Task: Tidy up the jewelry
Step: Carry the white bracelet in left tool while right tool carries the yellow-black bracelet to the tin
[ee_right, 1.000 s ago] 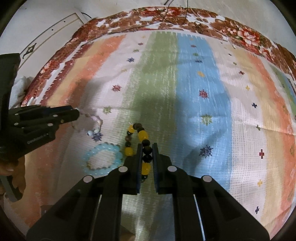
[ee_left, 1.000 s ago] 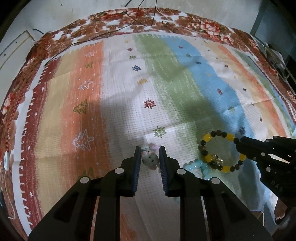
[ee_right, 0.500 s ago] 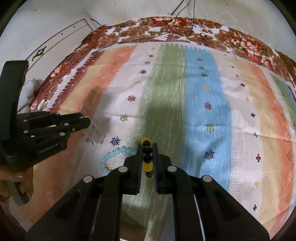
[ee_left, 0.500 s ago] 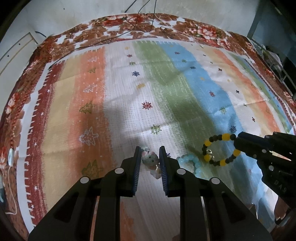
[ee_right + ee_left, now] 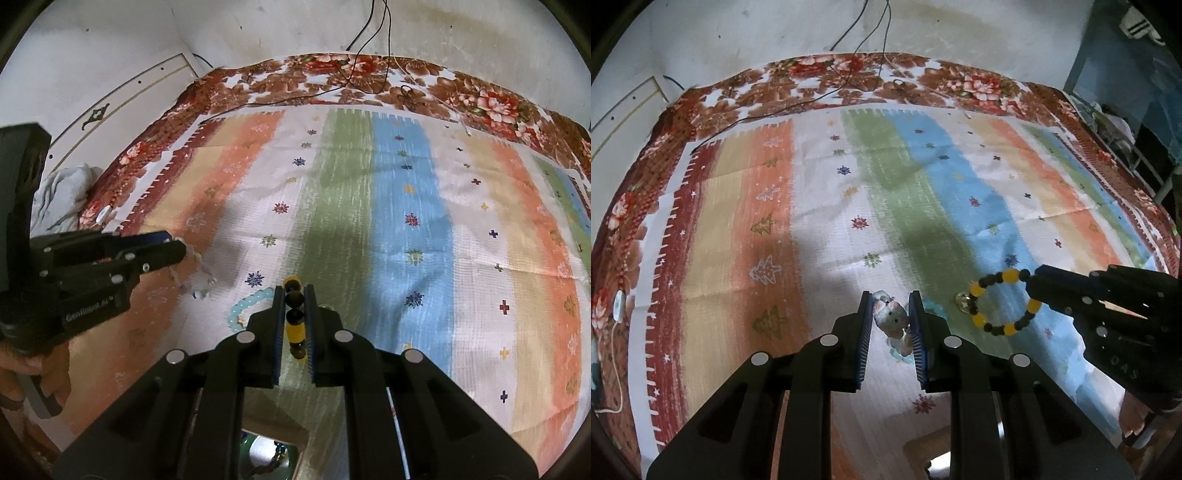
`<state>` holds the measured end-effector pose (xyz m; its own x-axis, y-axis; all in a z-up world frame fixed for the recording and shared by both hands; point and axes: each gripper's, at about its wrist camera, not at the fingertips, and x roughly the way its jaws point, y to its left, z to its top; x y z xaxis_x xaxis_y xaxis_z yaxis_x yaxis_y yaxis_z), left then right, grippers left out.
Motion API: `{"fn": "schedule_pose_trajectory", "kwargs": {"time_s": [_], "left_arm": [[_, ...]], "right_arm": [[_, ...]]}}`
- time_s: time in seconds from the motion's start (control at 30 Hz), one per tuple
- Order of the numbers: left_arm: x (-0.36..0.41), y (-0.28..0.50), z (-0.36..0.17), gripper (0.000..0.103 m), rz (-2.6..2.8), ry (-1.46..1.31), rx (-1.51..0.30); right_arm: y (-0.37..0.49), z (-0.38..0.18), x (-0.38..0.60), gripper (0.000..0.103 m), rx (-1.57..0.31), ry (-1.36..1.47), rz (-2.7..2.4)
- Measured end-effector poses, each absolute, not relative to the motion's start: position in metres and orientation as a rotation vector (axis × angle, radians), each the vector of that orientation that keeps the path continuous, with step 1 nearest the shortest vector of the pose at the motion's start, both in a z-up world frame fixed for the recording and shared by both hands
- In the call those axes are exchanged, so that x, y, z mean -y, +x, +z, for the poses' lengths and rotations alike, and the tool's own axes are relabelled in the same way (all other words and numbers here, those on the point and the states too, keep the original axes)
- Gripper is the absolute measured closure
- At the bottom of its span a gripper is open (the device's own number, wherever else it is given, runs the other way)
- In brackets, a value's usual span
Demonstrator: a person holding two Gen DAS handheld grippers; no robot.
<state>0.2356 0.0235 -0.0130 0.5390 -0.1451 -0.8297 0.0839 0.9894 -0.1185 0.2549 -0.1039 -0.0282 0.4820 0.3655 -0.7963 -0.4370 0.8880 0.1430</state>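
Observation:
My left gripper (image 5: 890, 301) is shut on a pale beaded bracelet (image 5: 891, 317) with a small figure bead, held above the striped cloth. From the right wrist view the left gripper (image 5: 179, 249) is at the left, and the pale bracelet (image 5: 201, 291) dangles from its tips. My right gripper (image 5: 294, 291) is shut on a yellow and black bead bracelet (image 5: 294, 332). In the left wrist view that bracelet (image 5: 979, 290) hangs as a loop from the right gripper (image 5: 1036, 282). A light blue bracelet (image 5: 251, 300) lies on the cloth between both grippers.
The striped cloth (image 5: 923, 192) covers a floral bedspread (image 5: 960, 81) with dark cables (image 5: 354, 70) along its far edge. A crumpled white cloth (image 5: 62, 195) lies off the left side. Below the right gripper an open box (image 5: 273, 450) shows a green inside.
Both grippers have risen, each carrying its bracelet up off the cloth. The yellow and black bracelet now hangs free. The light blue bracelet has stayed on the cloth.

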Motion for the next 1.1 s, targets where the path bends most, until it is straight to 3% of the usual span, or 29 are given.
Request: {"fn": "schedule_pose_trajectory", "kwargs": {"time_s": [1.1], "left_arm": [[-0.003, 0.16, 0.021, 0.084, -0.23, -0.087, -0.89]], "right_arm": [[0.177, 0.012, 0.12, 0.092, -0.856, -0.039, 0.571]]}}
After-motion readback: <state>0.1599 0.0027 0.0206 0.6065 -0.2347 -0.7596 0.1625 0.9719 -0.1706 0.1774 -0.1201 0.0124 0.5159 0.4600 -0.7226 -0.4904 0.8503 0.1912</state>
